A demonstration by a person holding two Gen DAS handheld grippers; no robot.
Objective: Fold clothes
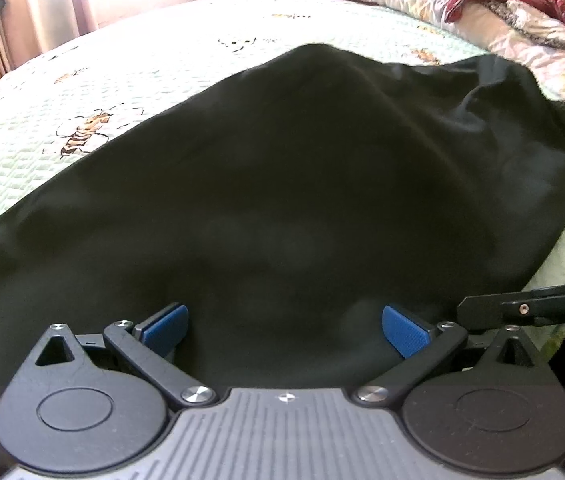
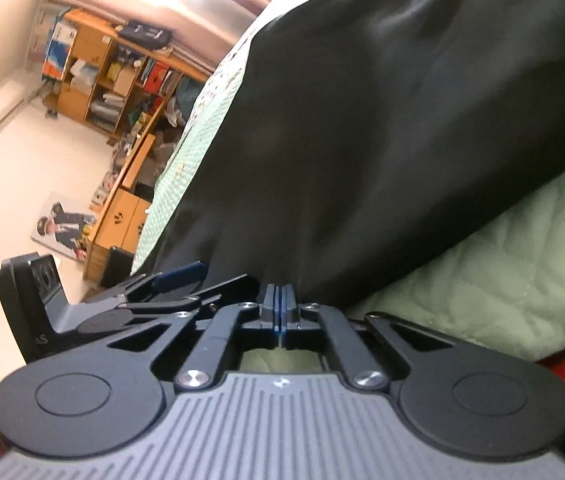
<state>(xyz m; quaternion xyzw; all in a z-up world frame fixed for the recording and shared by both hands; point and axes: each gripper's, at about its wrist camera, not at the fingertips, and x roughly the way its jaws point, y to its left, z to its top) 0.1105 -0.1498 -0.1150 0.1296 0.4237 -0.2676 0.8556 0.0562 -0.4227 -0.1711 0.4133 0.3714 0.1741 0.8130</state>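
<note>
Crumpled quilt [image 1: 522,28] beyond black garment [image 1: 282,184]

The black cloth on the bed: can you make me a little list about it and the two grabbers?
cloth: black garment, spread on the bed
bed cover: pale green quilt with bee pictures
left gripper: open, blue pads over the cloth's near part
right gripper: shut at the cloth's edge; whether it pinches fabric is unclear

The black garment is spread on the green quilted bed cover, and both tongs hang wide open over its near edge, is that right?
Not quite. Only the left tongs are wide open over the black garment on the bed cover. The right wrist view shows the right tongs shut at the garment's edge.
</note>
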